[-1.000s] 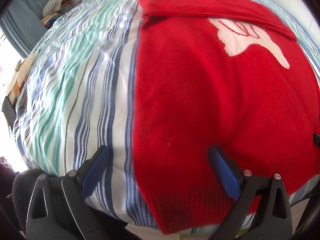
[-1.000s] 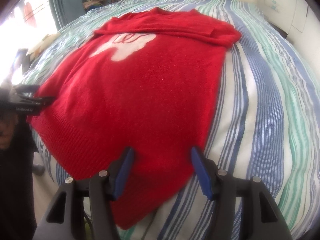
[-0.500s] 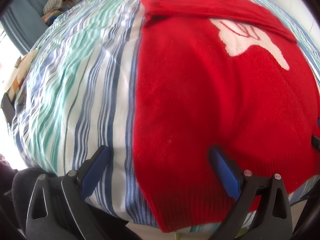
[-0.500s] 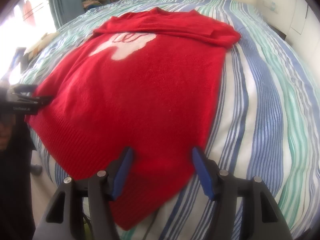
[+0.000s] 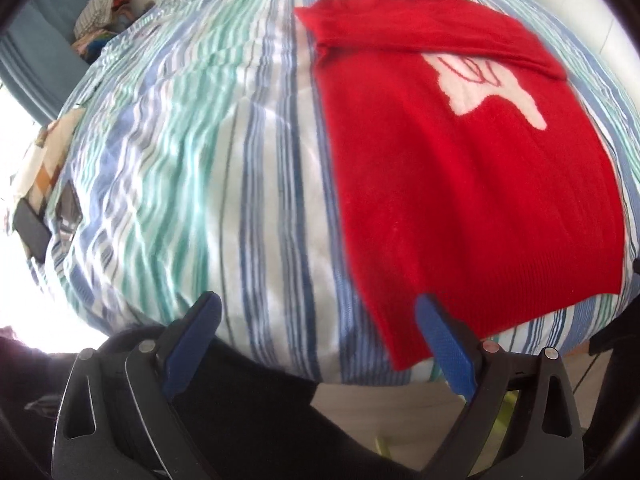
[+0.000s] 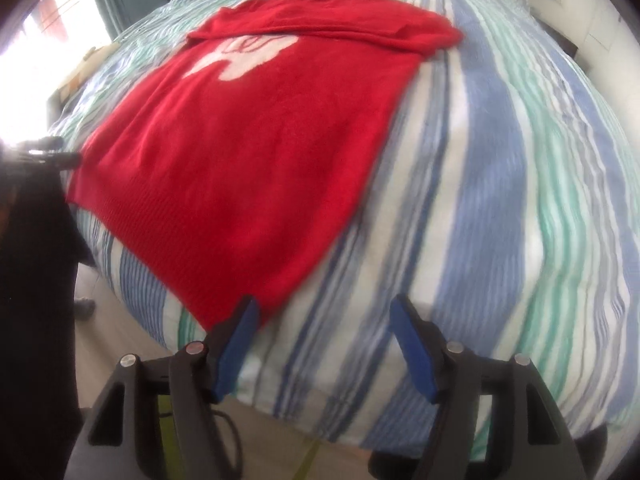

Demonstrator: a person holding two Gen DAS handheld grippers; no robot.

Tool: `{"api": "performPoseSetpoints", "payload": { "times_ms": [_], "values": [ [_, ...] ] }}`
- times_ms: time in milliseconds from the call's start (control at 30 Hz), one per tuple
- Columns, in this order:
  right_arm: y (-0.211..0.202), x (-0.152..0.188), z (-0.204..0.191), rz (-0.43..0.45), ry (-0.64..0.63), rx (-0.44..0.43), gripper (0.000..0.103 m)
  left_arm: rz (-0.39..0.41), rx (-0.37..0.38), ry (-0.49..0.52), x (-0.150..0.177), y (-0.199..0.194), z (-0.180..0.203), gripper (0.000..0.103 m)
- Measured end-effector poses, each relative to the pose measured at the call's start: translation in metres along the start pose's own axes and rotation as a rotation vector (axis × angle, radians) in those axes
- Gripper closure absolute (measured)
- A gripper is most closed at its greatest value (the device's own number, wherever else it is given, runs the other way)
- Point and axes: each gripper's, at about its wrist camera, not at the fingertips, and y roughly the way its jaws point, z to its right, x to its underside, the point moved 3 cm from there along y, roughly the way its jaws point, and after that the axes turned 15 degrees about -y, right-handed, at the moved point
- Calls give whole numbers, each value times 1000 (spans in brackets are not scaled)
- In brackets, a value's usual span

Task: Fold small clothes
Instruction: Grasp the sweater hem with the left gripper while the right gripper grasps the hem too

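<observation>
1. We see the red sweater (image 5: 460, 184) flat on the striped bed (image 5: 200, 160), sleeves folded across its top.
2. Left gripper (image 5: 316, 336) points steeply down off the sweater's near left corner, jaws wide, holding nothing.
3. Right gripper (image 6: 324, 340) tilts down beside the near right corner, jaws opening, nothing between them.

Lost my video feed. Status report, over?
Left claw open, empty. Right claw opening, nothing between the jaws. Red sweater flat on striped bed, sleeves folded across the top. Nothing in the way.
</observation>
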Motion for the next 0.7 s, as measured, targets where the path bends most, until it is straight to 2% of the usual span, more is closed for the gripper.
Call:
{"api": "performPoseSetpoints", "payload": {
  "times_ms": [100, 200, 333, 367, 467, 533, 633, 700],
  "values": [
    [-22, 19, 25, 35, 133, -3, 36, -34, 34, -53, 0, 4, -14, 5],
    [-30, 22, 37, 74, 227, -41, 36, -105, 85, -120, 6, 17, -16, 5],
    [-21, 18, 33, 95, 294, -180, 36, -184, 158, -143, 16, 33, -9, 9],
    [-18, 17, 30, 96, 313, -223, 36, -198, 166, -138, 17, 36, -5, 14],
    [-9, 15, 18, 96, 370, -329, 36, -215, 198, -148, 17, 41, 4, 17],
    [-4, 16, 12, 86, 389, -359, 36, -227, 230, -158, 16, 45, 8, 21],
    [1, 15, 1, 88, 393, -404, 36, -245, 274, -174, 16, 47, 15, 33],
    [9, 12, -7, 81, 385, -412, 36, -254, 292, -181, 19, 47, 21, 45]
  ]
}}
